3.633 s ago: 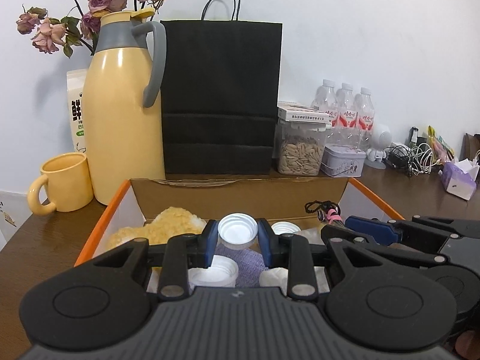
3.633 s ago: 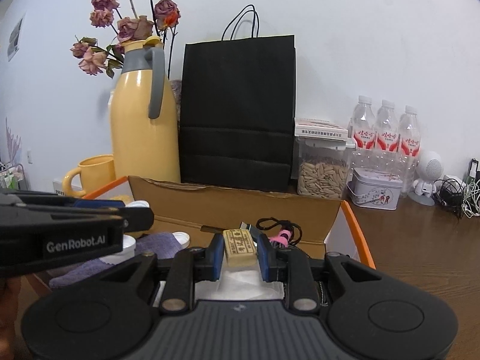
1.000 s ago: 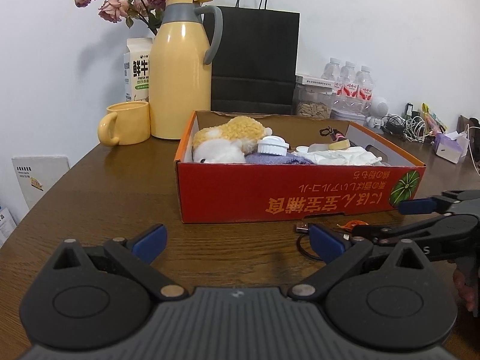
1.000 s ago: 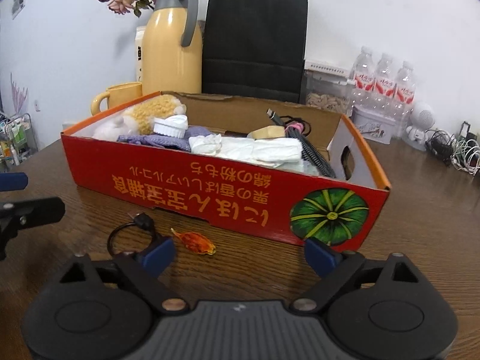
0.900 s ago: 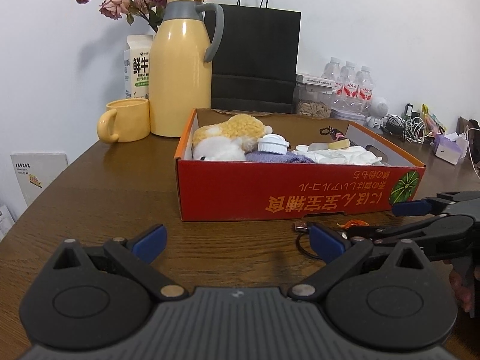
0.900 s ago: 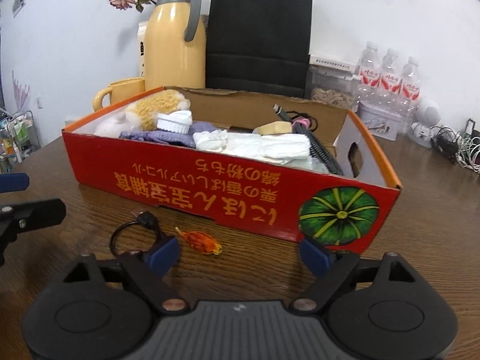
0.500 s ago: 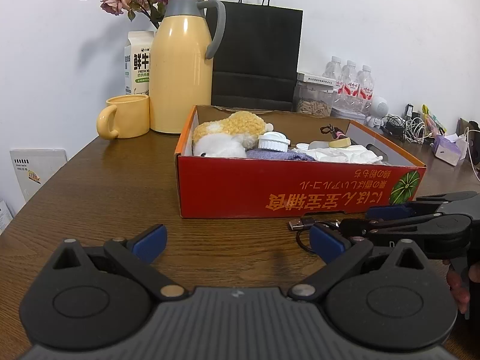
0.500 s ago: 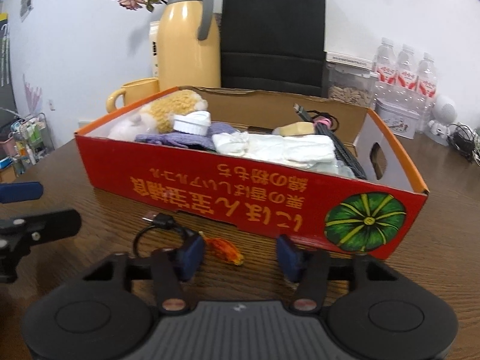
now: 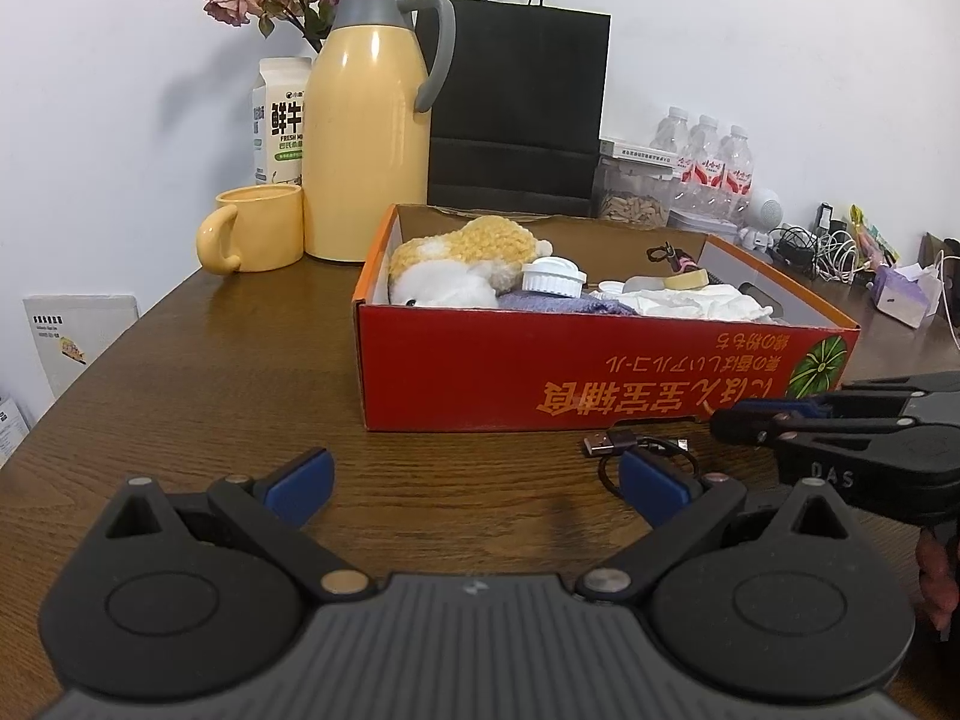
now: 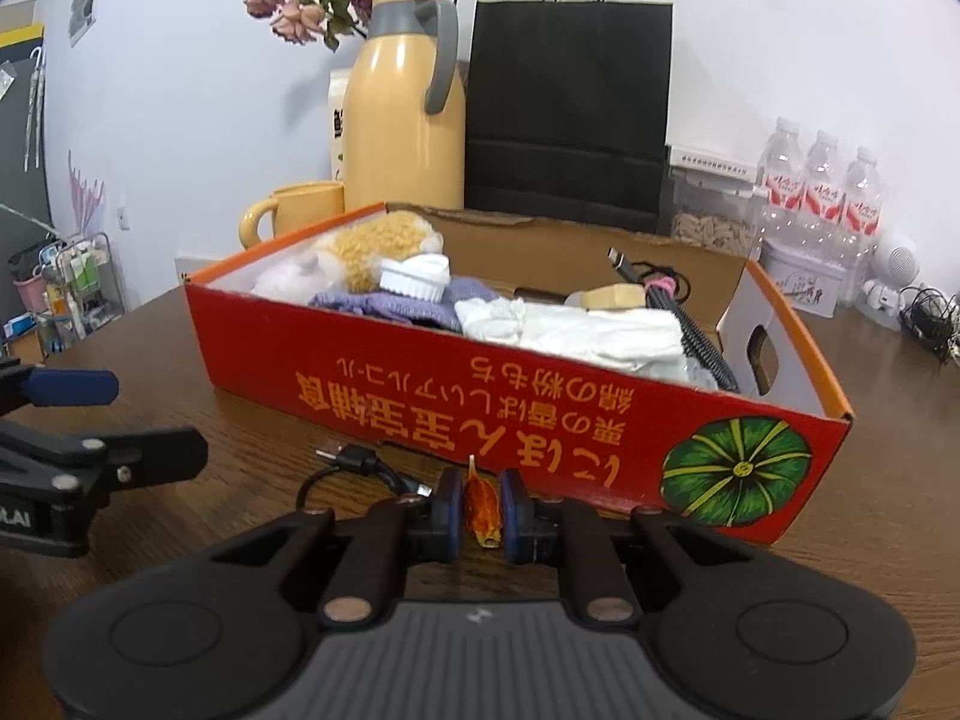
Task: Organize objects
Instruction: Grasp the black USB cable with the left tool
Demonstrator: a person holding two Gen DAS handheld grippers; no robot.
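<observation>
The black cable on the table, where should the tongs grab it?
Grip the cable at its plug end, coming from above with the open left tongs. The plug is stiff and sticks out to the side, clear of the box; the thin loop lies flat on the table.

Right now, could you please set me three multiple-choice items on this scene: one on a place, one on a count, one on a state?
1. Where is the black USB cable?
A. inside the box
B. on the table before the red box
C. in the mug

2. How many water bottles stand by the wall?
A. one
B. three
C. five

3. The right gripper is:
A. shut on the orange wrapped candy
B. wide open
C. holding the cable

Answers: B, it lies on wood outside the box; B, three capped bottles; A, its pads pinch the candy.
</observation>
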